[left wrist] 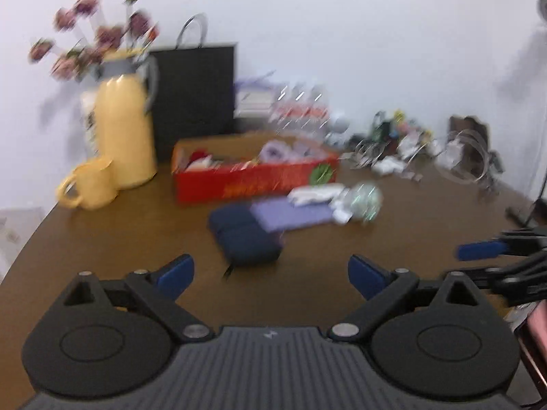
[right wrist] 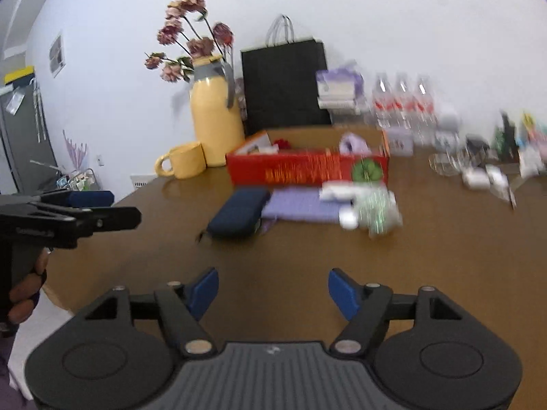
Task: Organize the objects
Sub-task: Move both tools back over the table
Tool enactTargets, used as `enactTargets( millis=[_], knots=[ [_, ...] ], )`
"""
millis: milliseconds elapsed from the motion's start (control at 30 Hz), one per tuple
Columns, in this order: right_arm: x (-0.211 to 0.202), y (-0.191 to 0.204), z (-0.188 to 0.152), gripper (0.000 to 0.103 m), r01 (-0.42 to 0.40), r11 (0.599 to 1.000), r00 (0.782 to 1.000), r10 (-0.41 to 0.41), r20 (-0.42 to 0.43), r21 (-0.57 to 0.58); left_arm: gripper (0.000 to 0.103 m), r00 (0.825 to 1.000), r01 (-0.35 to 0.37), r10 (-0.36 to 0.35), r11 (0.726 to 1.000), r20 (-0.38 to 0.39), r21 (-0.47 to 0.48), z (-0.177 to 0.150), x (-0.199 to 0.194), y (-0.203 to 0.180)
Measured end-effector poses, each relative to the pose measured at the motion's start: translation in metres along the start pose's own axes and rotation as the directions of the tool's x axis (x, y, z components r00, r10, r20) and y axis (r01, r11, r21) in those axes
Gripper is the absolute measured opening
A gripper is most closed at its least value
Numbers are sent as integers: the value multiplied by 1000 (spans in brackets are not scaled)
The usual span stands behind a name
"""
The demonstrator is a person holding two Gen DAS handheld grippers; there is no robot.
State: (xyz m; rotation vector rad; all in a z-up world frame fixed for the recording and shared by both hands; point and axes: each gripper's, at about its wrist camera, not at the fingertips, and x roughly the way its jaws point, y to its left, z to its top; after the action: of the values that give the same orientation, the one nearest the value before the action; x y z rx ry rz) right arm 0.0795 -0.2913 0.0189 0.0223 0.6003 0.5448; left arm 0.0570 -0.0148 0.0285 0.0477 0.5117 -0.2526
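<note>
Both tools hover above the brown surface [right wrist: 307, 249] with blue pads spread wide, holding nothing: the left tool [left wrist: 271, 273] and the right tool [right wrist: 273, 288]. Ahead of each, well apart, lies a dark blue case [right wrist: 239, 212] touching a purple pouch [right wrist: 297, 206], with white and shiny clutter [right wrist: 371, 210] on it. Beyond them stands a red box [right wrist: 307, 171], beside a yellow jug [right wrist: 215, 119] and mug [right wrist: 183, 160].

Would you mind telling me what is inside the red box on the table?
The red box is open-topped. Visible inside are a lilac item, something red and white packets near its left end. Its front wall hides the lower contents, and blur prevents identification.
</note>
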Motion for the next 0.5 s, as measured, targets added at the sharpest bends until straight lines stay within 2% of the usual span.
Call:
enactTargets(
  millis=[100, 167, 200, 233, 300, 367, 400, 467, 500],
  knots=[
    [-20, -3, -15, 64, 51, 998, 998, -52, -45, -23, 99, 999, -39, 39, 999, -13, -24, -7, -4, 9],
    [-35, -5, -12, 58, 66, 998, 998, -66, -22, -14, 99, 1000, -20, 20, 999, -2, -31, -7, -2, 6],
    [-40, -7, -9, 50, 55, 998, 998, -55, -5, -5, 99, 1000, 13, -13, 1000, 8, -27, -7, 4, 2],
    [-41, -9, -6, 37, 36, 999, 999, -36, 12, -2, 99, 999, 49, -49, 999, 13, -19, -6, 13, -2],
    [-30, -15, 2, 18, 22, 1000, 999, -21, 37, -6, 99, 993, 120, -120, 993, 13, 3, -6, 39, -14],
    [-6, -22, 11, 20, 74, 997, 997, -73, 35, -10, 89, 990, 142, -141, 990, -25, 25, 0, 72, -30],
    [8, -26, 17, 20, 111, 994, 993, -110, 34, -24, 88, 984, 175, -174, 984, -39, 40, 3, 86, -37],
    [38, -35, 31, 21, 166, 985, 986, -164, 39, -45, 82, 960, 280, -276, 957, -54, 82, 12, 119, -53],
    [52, -40, 37, 26, 179, 982, 984, -177, 37, -58, 81, 955, 296, -290, 948, -65, 116, 15, 133, -63]
  ],
)
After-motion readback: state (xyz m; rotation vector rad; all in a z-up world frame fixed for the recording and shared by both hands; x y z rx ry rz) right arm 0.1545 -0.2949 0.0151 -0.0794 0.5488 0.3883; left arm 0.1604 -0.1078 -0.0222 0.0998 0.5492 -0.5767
